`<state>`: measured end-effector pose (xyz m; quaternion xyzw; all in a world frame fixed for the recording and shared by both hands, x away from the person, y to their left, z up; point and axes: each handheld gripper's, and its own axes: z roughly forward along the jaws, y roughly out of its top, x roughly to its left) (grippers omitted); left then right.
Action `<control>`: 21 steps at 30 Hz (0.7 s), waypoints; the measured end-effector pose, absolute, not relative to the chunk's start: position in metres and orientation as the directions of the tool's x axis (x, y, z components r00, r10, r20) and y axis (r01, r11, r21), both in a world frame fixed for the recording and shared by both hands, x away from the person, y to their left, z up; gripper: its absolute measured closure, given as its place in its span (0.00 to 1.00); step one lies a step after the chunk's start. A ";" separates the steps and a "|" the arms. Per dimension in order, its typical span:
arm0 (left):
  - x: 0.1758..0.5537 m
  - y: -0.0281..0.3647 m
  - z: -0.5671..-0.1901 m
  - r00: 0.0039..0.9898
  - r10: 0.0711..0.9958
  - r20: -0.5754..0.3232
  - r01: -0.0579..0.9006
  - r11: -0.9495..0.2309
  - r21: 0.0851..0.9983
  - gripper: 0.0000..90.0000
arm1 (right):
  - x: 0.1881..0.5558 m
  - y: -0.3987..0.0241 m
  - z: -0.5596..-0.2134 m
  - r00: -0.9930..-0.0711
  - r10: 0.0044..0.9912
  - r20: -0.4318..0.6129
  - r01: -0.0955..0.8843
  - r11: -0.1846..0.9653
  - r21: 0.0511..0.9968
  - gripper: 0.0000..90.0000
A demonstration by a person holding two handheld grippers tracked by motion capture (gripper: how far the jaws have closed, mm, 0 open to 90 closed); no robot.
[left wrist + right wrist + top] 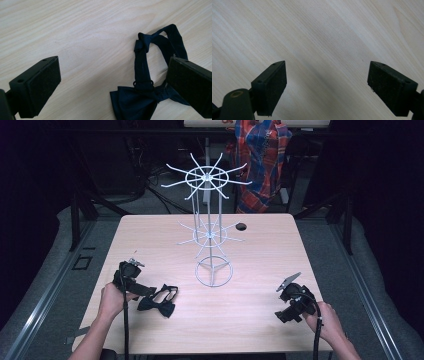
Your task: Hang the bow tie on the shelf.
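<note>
A dark navy bow tie (159,303) lies flat on the light wooden table (260,245) at the front left, its strap looping away from the bow. My left gripper (145,292) hovers right at it, open. In the left gripper view the bow tie (145,92) lies between the wide-apart jaws, closer to the right-hand one, whose pad (191,86) covers part of the bow. A white wire rack (210,227) with two tiers of hooks stands mid-table. My right gripper (292,312) sits at the front right, open over bare wood (327,50).
A small dark hole (241,226) is in the table behind the rack. A plaid garment (260,160) hangs beyond the far edge. Dark stands and cables surround the table on a grey floor.
</note>
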<state>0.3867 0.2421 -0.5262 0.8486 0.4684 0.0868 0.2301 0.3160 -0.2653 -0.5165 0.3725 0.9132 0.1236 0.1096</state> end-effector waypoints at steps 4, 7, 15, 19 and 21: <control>0.386 0.235 -0.527 0.568 0.821 -0.065 0.745 -0.479 0.464 0.00 | 0.316 -0.265 -0.517 -0.696 0.709 -0.107 0.655 0.690 0.307 0.17; 0.385 0.228 -0.528 0.586 0.809 -0.056 0.735 -0.501 0.456 0.00 | 0.316 -0.264 -0.517 -0.693 0.714 -0.100 0.659 0.684 0.314 0.17; 0.383 0.220 -0.528 0.602 0.797 -0.044 0.719 -0.518 0.463 0.14 | 0.315 -0.263 -0.520 -0.686 0.721 -0.095 0.661 0.673 0.331 0.17; 0.383 0.217 -0.527 0.607 0.794 -0.040 0.711 -0.520 0.473 0.18 | 0.316 -0.263 -0.518 -0.702 0.704 -0.106 0.652 0.696 0.302 0.17; 0.384 0.215 -0.528 0.614 0.789 -0.032 0.709 -0.533 0.463 0.25 | 0.317 -0.264 -0.518 -0.704 0.703 -0.104 0.652 0.697 0.298 0.17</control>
